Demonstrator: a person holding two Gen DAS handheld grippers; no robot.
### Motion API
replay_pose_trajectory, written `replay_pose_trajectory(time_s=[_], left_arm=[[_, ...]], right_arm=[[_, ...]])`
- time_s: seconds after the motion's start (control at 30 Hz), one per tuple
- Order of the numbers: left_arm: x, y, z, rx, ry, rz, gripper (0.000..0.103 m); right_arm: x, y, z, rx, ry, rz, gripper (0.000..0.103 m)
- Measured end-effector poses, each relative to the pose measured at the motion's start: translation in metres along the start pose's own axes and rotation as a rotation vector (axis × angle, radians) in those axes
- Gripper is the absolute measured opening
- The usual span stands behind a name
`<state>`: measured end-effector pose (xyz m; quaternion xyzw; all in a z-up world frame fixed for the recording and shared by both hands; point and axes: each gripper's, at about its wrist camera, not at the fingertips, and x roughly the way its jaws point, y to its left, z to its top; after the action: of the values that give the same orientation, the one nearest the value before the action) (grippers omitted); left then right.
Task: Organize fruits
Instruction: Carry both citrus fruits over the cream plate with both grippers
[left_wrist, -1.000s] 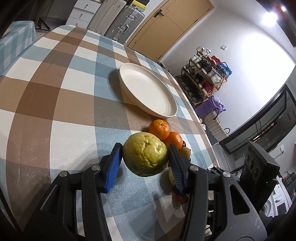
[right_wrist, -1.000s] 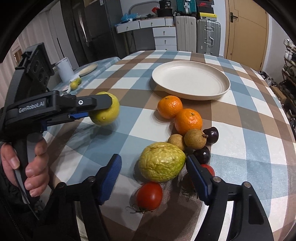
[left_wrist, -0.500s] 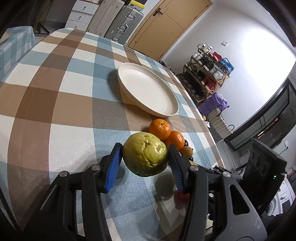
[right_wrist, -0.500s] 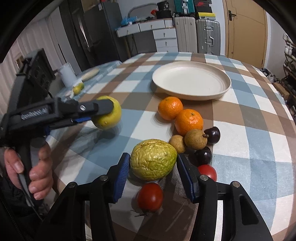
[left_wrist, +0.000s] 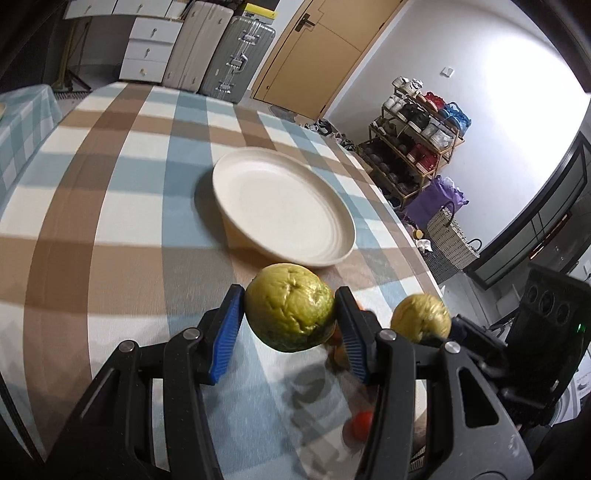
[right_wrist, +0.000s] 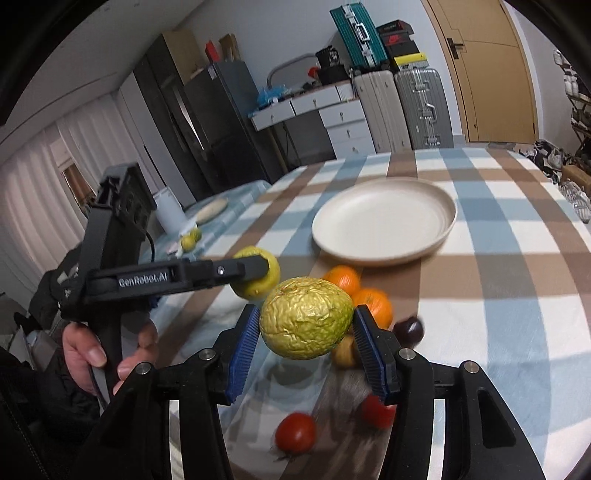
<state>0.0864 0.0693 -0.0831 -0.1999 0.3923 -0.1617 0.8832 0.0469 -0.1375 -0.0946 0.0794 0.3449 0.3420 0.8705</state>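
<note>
Since a second ago, your right hand-held gripper (right_wrist: 304, 347) has closed its blue pads on the wrinkled green-yellow fruit (right_wrist: 306, 317) and lifted it off the bench (right_wrist: 517, 332); it now hangs clear above the tomatoes (right_wrist: 295, 432), with the oranges (right_wrist: 371, 302) and dark plums (right_wrist: 408, 330) just behind. Your left hand-held gripper (left_wrist: 290, 332) has also risen and turned toward the plate, so the cream plate (left_wrist: 332, 254) now sits right beyond its fingers. It stays clamped on the smoother yellow-green fruit (left_wrist: 290, 306), held in the air above the checked cloth.

From the right wrist view, your left hand (right_wrist: 98, 350) wraps the black handle from below, fingers curled round the grip, the tool reaching level across the bench toward the plate's near side. The two held fruits ride side by side, near each other but apart. The plate holds nothing.
</note>
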Motion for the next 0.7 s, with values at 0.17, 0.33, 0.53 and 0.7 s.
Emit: replay_pose_trajectory(time_s=[0.17,0.33,0.53,0.7], left_arm=[[0.012,-0.007,0.032,0.015,-0.002,0.002,0.048],[0.027,-0.016,0.064,0.036,-0.013,0.011,0.048],[0.055,-0.019,0.108,0.054,-0.01,0.019,0.048],[0.086,-0.015,0.135,0.062,0.014,0.038,0.048]], right_arm=[[0.0,-0.027,0.032,0.033,-0.031,0.009,0.053],[0.006,-0.053,0.063,0.057,-0.041,0.015,0.053],[0.029,-0.081,0.103,0.059,-0.025,0.023,0.053],[0.056,-0.098,0.126,0.051,-0.007,0.019,0.053]])
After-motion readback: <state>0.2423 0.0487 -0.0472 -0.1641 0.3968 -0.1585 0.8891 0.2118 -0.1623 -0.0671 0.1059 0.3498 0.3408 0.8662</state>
